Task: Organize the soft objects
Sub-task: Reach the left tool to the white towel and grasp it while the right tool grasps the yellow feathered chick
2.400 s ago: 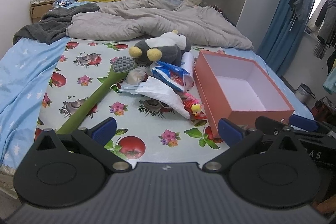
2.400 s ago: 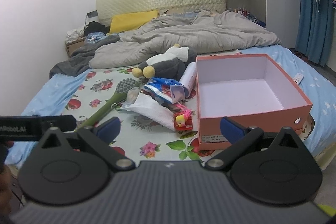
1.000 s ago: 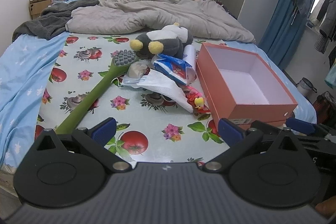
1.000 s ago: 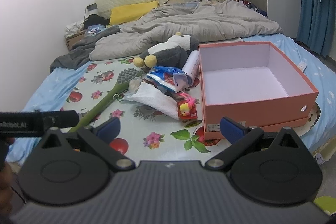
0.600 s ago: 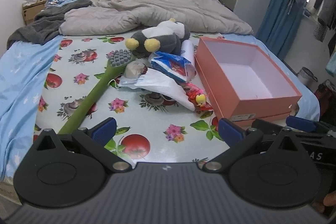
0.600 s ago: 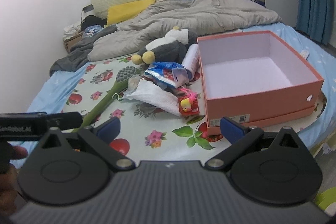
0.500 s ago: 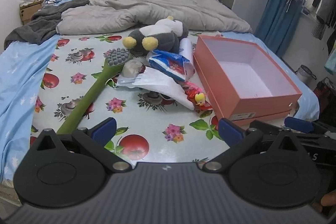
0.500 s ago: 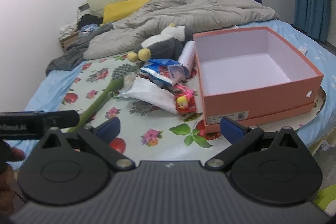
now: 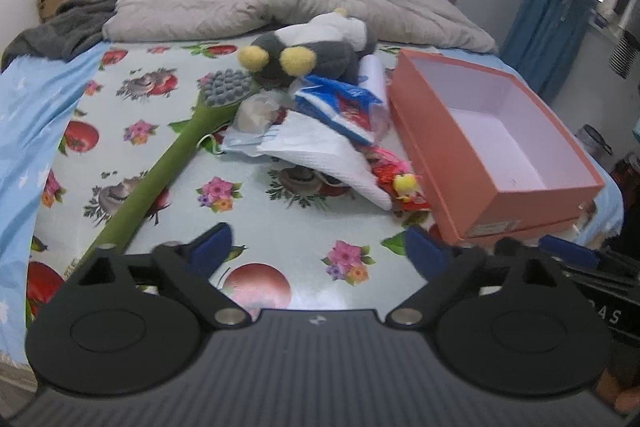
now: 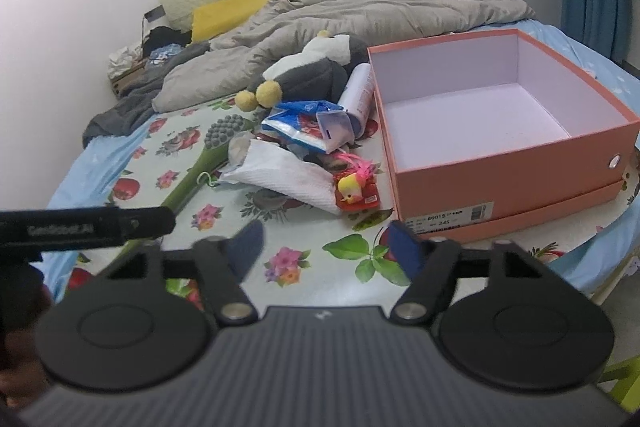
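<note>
left gripper [image 9: 316, 247]: jaws closing, nothing between them, above the fruit-print cloth [image 9: 260, 227]. right gripper [image 10: 324, 243]: jaws closing, likewise empty. plush toy [image 9: 308, 55], green brush [image 9: 160, 171], white towel [image 9: 332, 155], what looks like a blue packet [image 9: 340, 103]: heaped beside the open orange box [image 9: 472, 171].

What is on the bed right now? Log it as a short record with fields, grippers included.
surface: fruit-print cloth spread on the bed
container: orange box, open, nothing visible inside
pile: beside the box, on its left in both views
plush toy: grey and white, at the pile's far end
white towel: crumpled, near end of the pile
blue packet: on top of the pile
green brush: long, lying left of the pile
left gripper: closing, nothing between its jaws
right gripper: closing, nothing between its jaws
</note>
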